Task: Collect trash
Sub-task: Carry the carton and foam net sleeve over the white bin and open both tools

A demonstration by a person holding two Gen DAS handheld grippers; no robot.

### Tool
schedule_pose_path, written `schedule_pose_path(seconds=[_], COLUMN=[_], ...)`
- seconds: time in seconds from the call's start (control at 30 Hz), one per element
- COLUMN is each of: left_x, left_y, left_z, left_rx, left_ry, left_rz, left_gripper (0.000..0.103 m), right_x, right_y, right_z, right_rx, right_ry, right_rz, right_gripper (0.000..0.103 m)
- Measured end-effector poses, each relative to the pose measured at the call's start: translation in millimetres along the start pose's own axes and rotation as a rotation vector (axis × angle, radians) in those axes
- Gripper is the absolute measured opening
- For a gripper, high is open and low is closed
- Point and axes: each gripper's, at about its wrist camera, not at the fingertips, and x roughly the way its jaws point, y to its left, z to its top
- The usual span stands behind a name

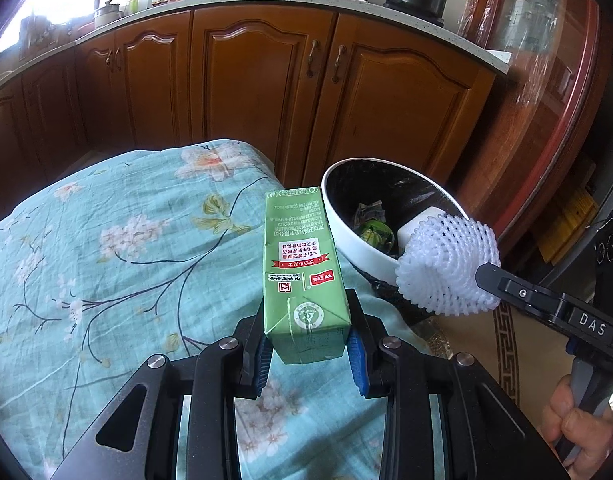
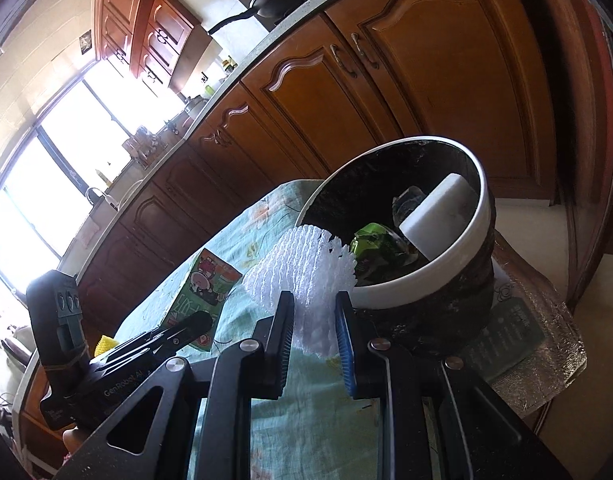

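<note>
My left gripper (image 1: 309, 354) is shut on the base of a green drink carton (image 1: 300, 264), held out over the floral cloth and pointing at the bin. The carton (image 2: 204, 294) and the left gripper (image 2: 186, 330) also show in the right wrist view. My right gripper (image 2: 315, 332) is shut on a white foam fruit net (image 2: 306, 276), just short of the bin's near rim; the net (image 1: 446, 268) hangs at the rim in the left wrist view too. The white-rimmed bin (image 1: 360, 254) with a black liner holds a white block (image 2: 436, 216) and green wrappers (image 2: 376, 246).
A table under a teal floral cloth (image 1: 126, 260) lies left of the bin. Wooden kitchen cabinets (image 1: 266, 80) stand behind, with pots on the counter. A silver foil bag (image 2: 534, 344) lies under the bin. A hand (image 1: 578, 428) grips the right tool's handle.
</note>
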Motion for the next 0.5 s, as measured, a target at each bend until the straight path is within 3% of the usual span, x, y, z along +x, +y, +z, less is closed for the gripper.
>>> schedule_pose_path(seconds=[0.5], left_x=[17.5], left_y=[-33.2], left_z=[19.6], left_rx=[0.057], left_ry=[0.009], left_rz=[-0.052], left_gripper=[0.031], right_x=[-24.7], right_y=[-24.4], right_z=[13.9], right_rx=[0.037], right_ry=[-0.062], right_rz=[-0.056], right_gripper=[0.021])
